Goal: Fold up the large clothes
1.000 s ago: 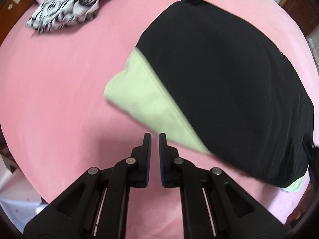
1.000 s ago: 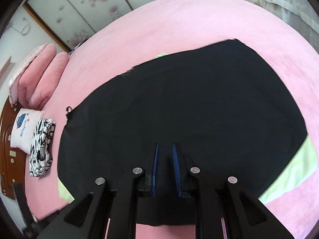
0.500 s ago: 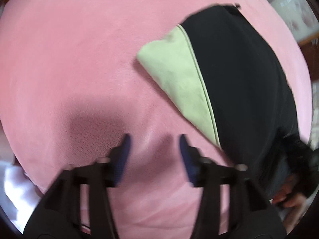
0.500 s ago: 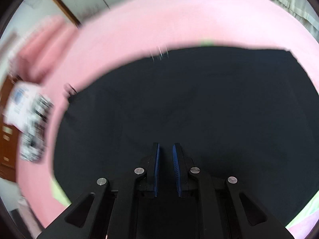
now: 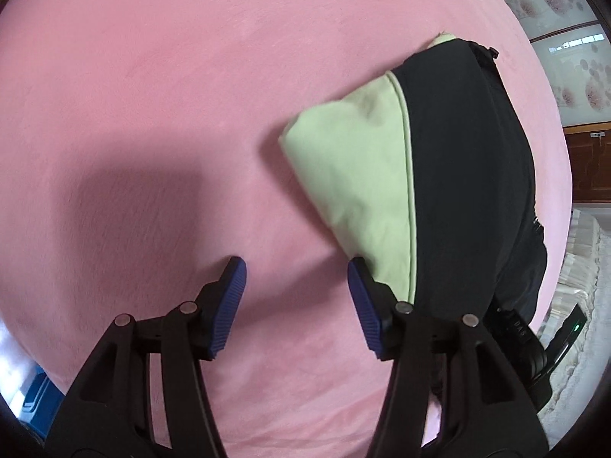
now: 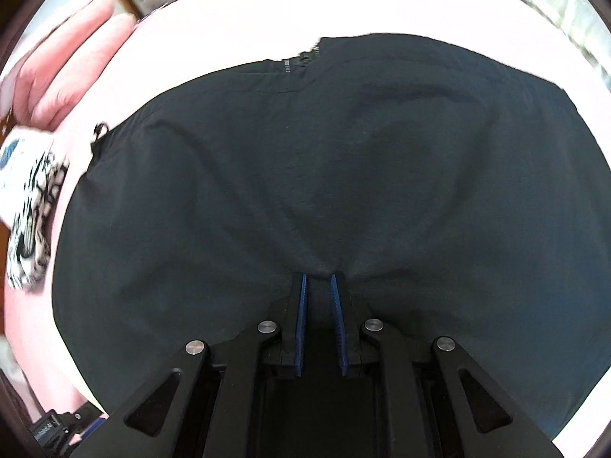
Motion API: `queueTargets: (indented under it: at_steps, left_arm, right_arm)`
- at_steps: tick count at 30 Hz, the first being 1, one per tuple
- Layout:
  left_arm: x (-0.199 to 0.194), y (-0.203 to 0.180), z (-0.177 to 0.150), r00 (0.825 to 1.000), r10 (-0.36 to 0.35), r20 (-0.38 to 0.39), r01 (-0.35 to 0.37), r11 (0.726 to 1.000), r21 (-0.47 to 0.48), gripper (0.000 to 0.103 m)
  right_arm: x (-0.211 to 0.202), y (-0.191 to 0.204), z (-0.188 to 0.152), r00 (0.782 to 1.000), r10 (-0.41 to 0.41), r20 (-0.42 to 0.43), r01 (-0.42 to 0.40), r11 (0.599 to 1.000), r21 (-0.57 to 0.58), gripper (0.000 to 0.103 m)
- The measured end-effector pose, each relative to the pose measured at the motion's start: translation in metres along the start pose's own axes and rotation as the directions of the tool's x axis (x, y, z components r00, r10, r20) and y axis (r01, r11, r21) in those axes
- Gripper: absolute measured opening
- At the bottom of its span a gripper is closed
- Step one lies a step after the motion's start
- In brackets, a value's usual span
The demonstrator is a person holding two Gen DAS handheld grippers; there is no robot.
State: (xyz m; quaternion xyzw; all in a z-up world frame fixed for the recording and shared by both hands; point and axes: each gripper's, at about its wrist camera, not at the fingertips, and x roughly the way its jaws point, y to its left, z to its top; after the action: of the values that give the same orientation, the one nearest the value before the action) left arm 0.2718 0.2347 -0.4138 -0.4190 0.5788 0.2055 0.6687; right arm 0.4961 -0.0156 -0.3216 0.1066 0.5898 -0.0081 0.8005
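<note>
Now that my left jaws (image 5: pixel 297 290) have sprung wide beside the jacket (image 5: pixel 458 175) on the bed (image 5: pixel 152 76), my right jaws (image 6: pixel 319 286) pinch its black cloth for folding.

Bright daylight, overexposed bedspread (image 6: pixel 382 7), fisheye-bent edges.

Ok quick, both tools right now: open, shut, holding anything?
Left tool: open, nothing between its pads, above the pink bedcover.
Right tool: nearly shut, pinching a fold of the black garment.
</note>
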Motion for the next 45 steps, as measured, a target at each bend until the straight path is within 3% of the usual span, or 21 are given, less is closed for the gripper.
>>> queueTargets:
  at_steps: [10,19,23,28,32,34,35,36,38,41,43,45]
  left_arm:
    - [0.013,-0.003,0.025,0.997,0.013,-0.074,-0.007,0.997,0.078,0.052]
    - [0.025,-0.011,0.045,0.987,-0.005,-0.158,0.026,0.991,0.131,0.053]
    - [0.021,-0.023,0.044,0.990,0.007,-0.140,0.024,0.976,0.216,0.053]
    - [0.028,-0.048,0.048,0.989,0.003,-0.151,0.035,0.968,0.250,0.053]
    - [0.024,-0.056,0.052,0.987,-0.069,-0.147,0.112,0.945,0.309,0.053]
    - [0.022,-0.054,0.058,0.975,-0.144,-0.171,0.192,0.931,0.310,0.053]
    - [0.021,-0.046,0.062,0.960,-0.198,-0.200,0.250,0.925,0.286,0.056]
    - [0.022,-0.033,0.069,0.940,-0.251,-0.231,0.306,0.918,0.251,0.058]
    - [0.027,-0.014,0.077,0.878,-0.373,-0.299,0.423,0.898,0.120,0.065]
    - [0.029,0.003,0.086,0.827,-0.478,-0.298,0.502,0.865,0.007,0.065]
    - [0.023,0.003,0.087,0.827,-0.481,-0.291,0.508,0.861,0.020,0.066]
    - [0.016,0.002,0.088,0.847,-0.460,-0.265,0.494,0.866,0.075,0.067]
  right_arm:
    - [0.000,-0.007,0.006,1.000,-0.027,0.000,0.027,0.992,0.124,0.015]
    - [-0.004,-0.018,-0.001,0.999,0.006,0.032,-0.012,0.980,0.197,0.015]
    - [-0.004,-0.018,0.000,0.999,-0.003,0.034,-0.004,0.978,0.210,0.015]
    - [-0.009,-0.023,-0.004,0.999,0.002,0.048,-0.013,0.973,0.230,0.015]
    - [-0.009,-0.023,-0.006,0.998,0.007,0.055,-0.020,0.974,0.226,0.015]
    - [-0.009,-0.024,-0.007,0.998,0.011,0.055,-0.023,0.974,0.226,0.015]
    - [-0.010,-0.024,-0.006,0.999,0.011,0.053,-0.023,0.974,0.227,0.015]
    - [-0.010,-0.024,-0.006,0.999,0.011,0.051,-0.022,0.974,0.226,0.015]
    - [-0.008,-0.023,-0.004,0.999,0.009,0.046,-0.019,0.975,0.220,0.015]
    - [-0.007,-0.021,-0.003,0.999,0.009,0.043,-0.018,0.977,0.213,0.015]
    - [-0.006,-0.020,-0.003,0.999,0.010,0.043,-0.019,0.977,0.212,0.015]
    - [-0.006,-0.020,-0.003,0.999,0.011,0.042,-0.019,0.978,0.208,0.015]
